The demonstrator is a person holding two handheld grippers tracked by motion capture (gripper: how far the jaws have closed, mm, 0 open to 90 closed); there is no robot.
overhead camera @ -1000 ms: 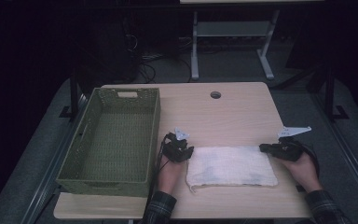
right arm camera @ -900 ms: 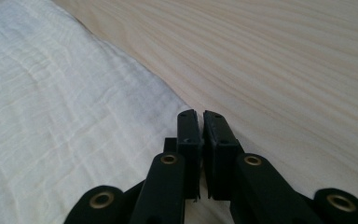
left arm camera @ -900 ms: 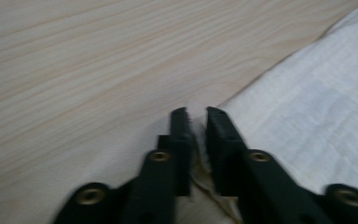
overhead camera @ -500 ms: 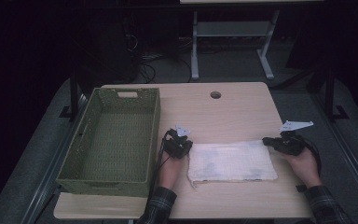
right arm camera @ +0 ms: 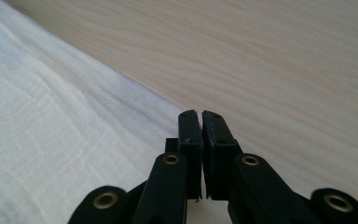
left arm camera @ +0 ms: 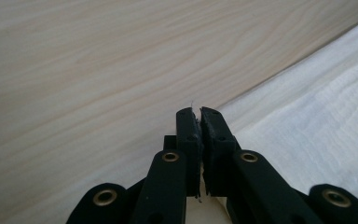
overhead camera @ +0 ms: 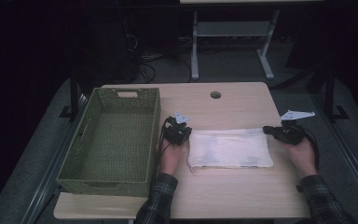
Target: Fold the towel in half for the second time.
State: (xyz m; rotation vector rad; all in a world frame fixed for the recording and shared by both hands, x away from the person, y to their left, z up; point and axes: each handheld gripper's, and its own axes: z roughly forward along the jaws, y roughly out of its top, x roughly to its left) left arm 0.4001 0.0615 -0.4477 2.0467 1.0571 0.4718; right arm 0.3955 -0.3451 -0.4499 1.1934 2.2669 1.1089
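Note:
A white folded towel (overhead camera: 230, 148) lies flat on the light wooden table (overhead camera: 233, 105), in front of the person. My left gripper (overhead camera: 186, 134) sits at the towel's far left corner with its jaws pressed together. In the left gripper view the towel (left arm camera: 317, 121) runs its edge right up to the tips of that gripper (left arm camera: 200, 112), with a few fibres between them. My right gripper (overhead camera: 266, 130) is at the far right corner, also shut. In the right gripper view the towel (right arm camera: 51, 116) ends under the tips of that gripper (right arm camera: 200, 114).
A green woven basket (overhead camera: 103, 179) stands empty along the table's left side, close beside the left hand. A round cable hole (overhead camera: 215, 94) is in the table's far middle. Bare tabletop lies beyond the towel and near the front edge.
Both grippers have moved away from the person, and the towel has slid the same way with them. Their jaws stay shut.

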